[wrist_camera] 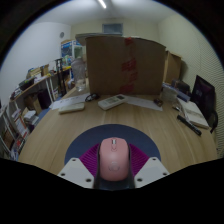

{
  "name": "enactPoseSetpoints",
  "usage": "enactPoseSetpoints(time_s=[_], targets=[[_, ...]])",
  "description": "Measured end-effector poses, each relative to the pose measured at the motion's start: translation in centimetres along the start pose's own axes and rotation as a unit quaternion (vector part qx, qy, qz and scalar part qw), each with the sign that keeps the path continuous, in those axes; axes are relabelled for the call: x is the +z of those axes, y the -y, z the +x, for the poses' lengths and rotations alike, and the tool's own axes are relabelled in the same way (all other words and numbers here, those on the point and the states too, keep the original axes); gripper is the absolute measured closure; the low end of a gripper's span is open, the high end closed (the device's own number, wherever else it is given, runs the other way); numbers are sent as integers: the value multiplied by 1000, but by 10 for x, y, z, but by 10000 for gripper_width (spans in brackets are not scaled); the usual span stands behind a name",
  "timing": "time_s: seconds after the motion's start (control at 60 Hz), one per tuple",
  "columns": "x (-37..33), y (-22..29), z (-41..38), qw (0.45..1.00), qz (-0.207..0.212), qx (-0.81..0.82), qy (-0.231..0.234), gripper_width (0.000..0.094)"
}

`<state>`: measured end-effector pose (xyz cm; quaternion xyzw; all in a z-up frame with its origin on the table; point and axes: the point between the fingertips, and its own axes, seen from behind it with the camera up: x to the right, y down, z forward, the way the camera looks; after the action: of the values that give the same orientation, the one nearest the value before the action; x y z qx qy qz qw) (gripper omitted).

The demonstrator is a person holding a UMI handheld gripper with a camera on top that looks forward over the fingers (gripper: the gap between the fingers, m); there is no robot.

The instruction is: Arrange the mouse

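A pink computer mouse (pixel 116 158) sits between my gripper's (pixel 115 172) two fingers, its nose pointing away from me. The magenta pads (pixel 92 160) press against both of its sides, so the gripper is shut on it. Under and just ahead of the mouse a dark blue round mat (pixel 112 133) lies on the wooden table (pixel 70 135). I cannot tell whether the mouse rests on the mat or is held just above it.
A large cardboard box (pixel 122 62) stands at the table's far side. A white keyboard (pixel 112 101) lies in front of it, with flat papers (pixel 72 103) to the left. Shelves (pixel 32 98) stand left. A monitor (pixel 205 95), a notebook (pixel 196 114) and a dark bar (pixel 188 125) are right.
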<state>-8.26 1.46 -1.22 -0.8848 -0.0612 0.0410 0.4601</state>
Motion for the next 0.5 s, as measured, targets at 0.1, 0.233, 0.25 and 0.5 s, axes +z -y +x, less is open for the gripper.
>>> enactPoseSetpoints(time_s=[0.1,0.233,0.25,0.5], targets=[[0,0,-2,1000,-2,17,4,464],[-6,0,-13,999,-17,18,20,151],[-9,-1,-14,999,-20,20,22,114],[-129,23,-6,997,13,74,-14,104]])
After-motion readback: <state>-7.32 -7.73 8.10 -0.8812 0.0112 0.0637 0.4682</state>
